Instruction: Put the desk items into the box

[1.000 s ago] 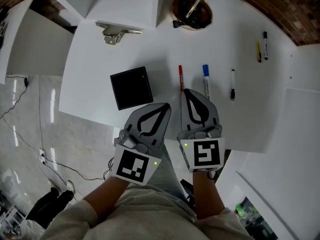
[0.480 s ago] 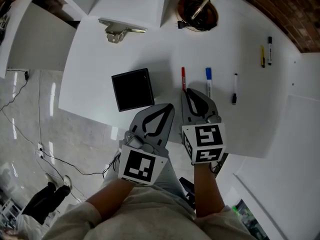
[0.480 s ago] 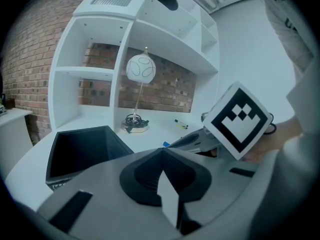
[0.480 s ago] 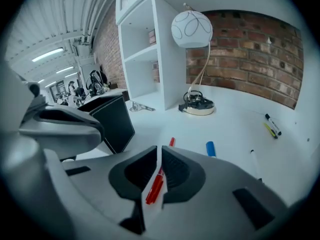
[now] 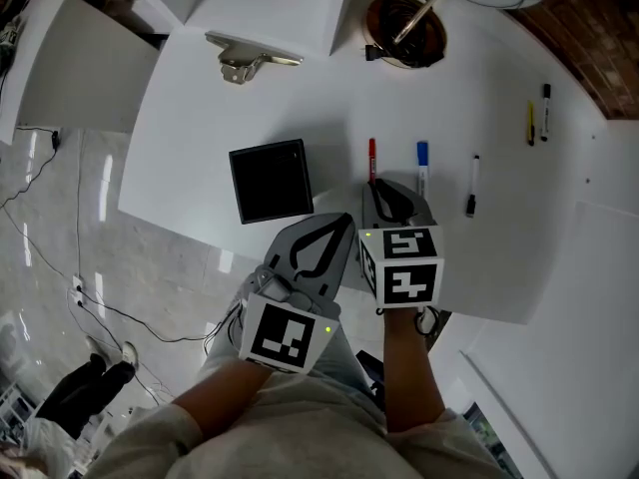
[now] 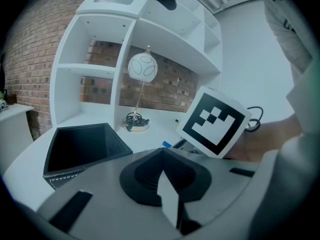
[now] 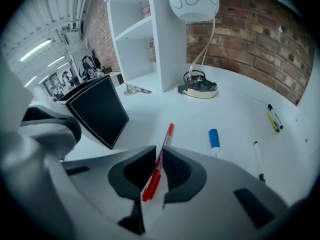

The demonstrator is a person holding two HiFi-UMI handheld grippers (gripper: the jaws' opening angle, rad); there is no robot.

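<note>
Between right gripper (image 7: 157,151) fingers (image 7: 138,169) — red pen (image 7: 152,182), clamped.

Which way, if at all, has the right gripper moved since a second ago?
Yes. The right gripper has shifted left toward the red pen; its jaws now sit on the pen's near end.
</note>
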